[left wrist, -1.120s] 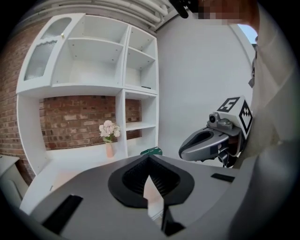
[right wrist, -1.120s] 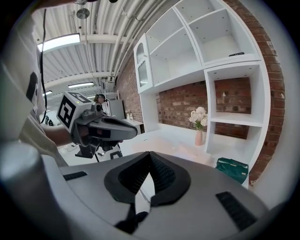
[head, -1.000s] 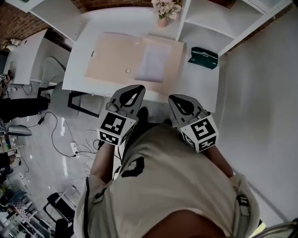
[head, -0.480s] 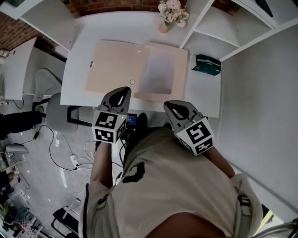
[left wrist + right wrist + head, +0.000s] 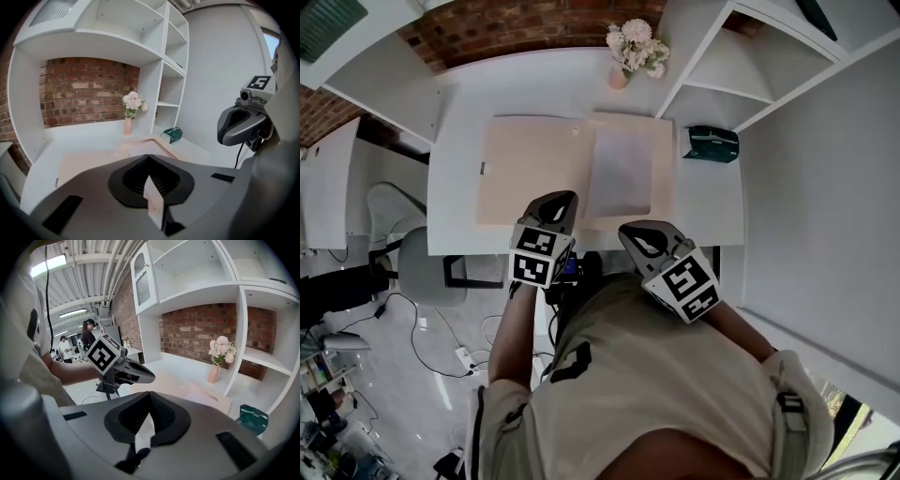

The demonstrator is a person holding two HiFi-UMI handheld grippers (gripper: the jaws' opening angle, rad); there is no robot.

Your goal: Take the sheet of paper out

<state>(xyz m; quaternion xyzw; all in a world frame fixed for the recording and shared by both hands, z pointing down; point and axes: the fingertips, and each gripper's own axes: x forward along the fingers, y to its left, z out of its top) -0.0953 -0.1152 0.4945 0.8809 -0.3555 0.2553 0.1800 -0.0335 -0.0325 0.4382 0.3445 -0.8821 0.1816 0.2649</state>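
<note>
Here left gripper [image 5: 564,196] and right gripper [image 5: 624,228] are closed, empty, near the folder [image 5: 532,169].

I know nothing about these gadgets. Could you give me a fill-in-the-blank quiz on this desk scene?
The pale sheet of paper lies in the ___ half of the open beige folder.
The small pink vase holds ___ flowers.
Behind the white desk stands a red ___ wall.
The left gripper and the right gripper both have their jaws ___.
Missing words: right; white; brick; shut.
</note>
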